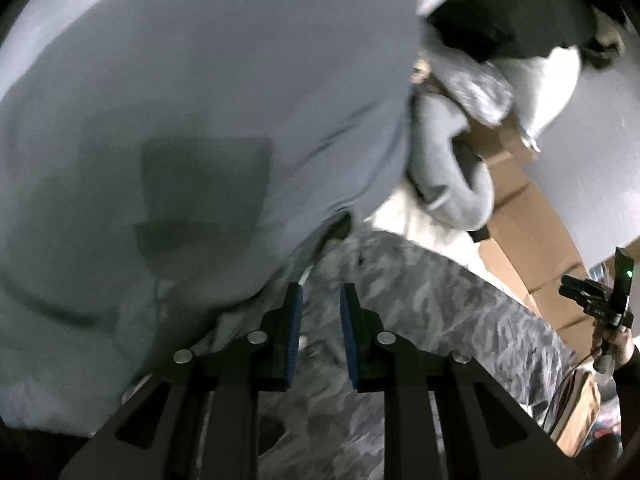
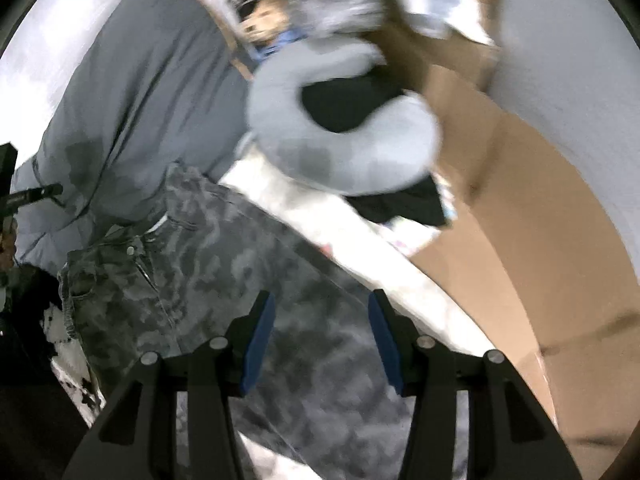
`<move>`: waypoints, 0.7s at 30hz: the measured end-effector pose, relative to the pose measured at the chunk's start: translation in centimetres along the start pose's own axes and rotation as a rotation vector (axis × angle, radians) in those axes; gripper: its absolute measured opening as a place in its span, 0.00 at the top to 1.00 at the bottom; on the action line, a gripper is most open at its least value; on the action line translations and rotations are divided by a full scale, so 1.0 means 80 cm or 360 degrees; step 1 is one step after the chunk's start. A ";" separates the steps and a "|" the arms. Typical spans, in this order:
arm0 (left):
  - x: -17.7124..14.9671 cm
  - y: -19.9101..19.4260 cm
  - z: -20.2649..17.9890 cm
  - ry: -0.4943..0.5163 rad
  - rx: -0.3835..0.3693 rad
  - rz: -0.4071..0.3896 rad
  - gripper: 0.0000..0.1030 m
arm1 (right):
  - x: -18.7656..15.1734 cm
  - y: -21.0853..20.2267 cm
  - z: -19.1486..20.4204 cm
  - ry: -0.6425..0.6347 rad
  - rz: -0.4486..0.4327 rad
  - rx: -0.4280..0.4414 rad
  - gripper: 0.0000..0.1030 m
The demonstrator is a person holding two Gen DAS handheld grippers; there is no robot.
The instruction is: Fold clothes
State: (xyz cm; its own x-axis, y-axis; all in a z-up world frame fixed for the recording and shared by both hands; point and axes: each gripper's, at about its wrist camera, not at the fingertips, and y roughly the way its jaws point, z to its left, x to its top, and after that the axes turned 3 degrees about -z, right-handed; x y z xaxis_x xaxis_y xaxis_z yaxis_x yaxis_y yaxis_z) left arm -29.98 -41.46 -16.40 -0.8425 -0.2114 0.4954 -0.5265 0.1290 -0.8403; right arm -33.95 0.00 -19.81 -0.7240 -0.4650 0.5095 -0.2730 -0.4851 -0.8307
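Note:
Grey camouflage trousers [image 2: 224,264] lie spread on the bed, waistband and button toward the left of the right wrist view. My right gripper [image 2: 322,300] hovers above the trouser leg, open, with nothing between its blue pads. In the left wrist view the same trousers [image 1: 420,312] lie below my left gripper [image 1: 320,292], whose pads stand a narrow gap apart with no cloth between them. The right gripper [image 1: 576,286], held by a hand, shows at the right edge of that view.
A grey duvet [image 1: 200,120] covers the bed beside the trousers. A grey U-shaped neck pillow [image 2: 344,152] rests on a black garment [image 2: 400,204] and white bedding [image 2: 320,220]. Cardboard boxes [image 2: 520,220] stand along the far side, against a pale wall.

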 end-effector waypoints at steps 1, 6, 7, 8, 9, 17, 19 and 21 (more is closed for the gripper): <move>0.012 0.004 -0.015 0.0036 -0.0016 0.0015 0.82 | -0.011 -0.013 -0.012 0.0031 -0.0008 -0.0021 0.55; 0.066 0.013 -0.105 0.0233 -0.0105 0.0067 0.82 | -0.064 -0.077 -0.065 0.0216 -0.0047 -0.0112 0.55; 0.076 0.015 -0.123 0.0268 -0.0121 0.0075 0.82 | -0.077 -0.095 -0.077 0.0261 -0.0064 -0.0133 0.55; 0.085 0.016 -0.142 0.0299 -0.0136 0.0082 0.82 | -0.085 -0.105 -0.084 0.0290 -0.0073 -0.0147 0.55; 0.094 0.017 -0.161 0.0329 -0.0151 0.0089 0.82 | -0.094 -0.116 -0.092 0.0320 -0.0082 -0.0161 0.55; 0.153 0.013 -0.309 0.0502 -0.0252 0.0127 0.82 | -0.161 -0.218 -0.147 0.0555 -0.0147 -0.0266 0.48; 0.157 0.014 -0.344 0.0545 -0.0267 0.0124 0.82 | -0.178 -0.239 -0.159 0.0609 -0.0161 -0.0274 0.47; 0.157 0.017 -0.377 0.0580 -0.0291 0.0133 0.82 | -0.194 -0.258 -0.169 0.0646 -0.0168 -0.0295 0.47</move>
State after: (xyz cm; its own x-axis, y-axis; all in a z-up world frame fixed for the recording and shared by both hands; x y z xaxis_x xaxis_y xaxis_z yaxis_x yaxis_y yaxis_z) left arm -44.68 -14.75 -4.70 -0.8511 0.1596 0.5001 -0.4383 0.3083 -0.8443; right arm -25.69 27.24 -13.62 -0.8657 -0.0742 0.4950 -0.4406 -0.3561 -0.8240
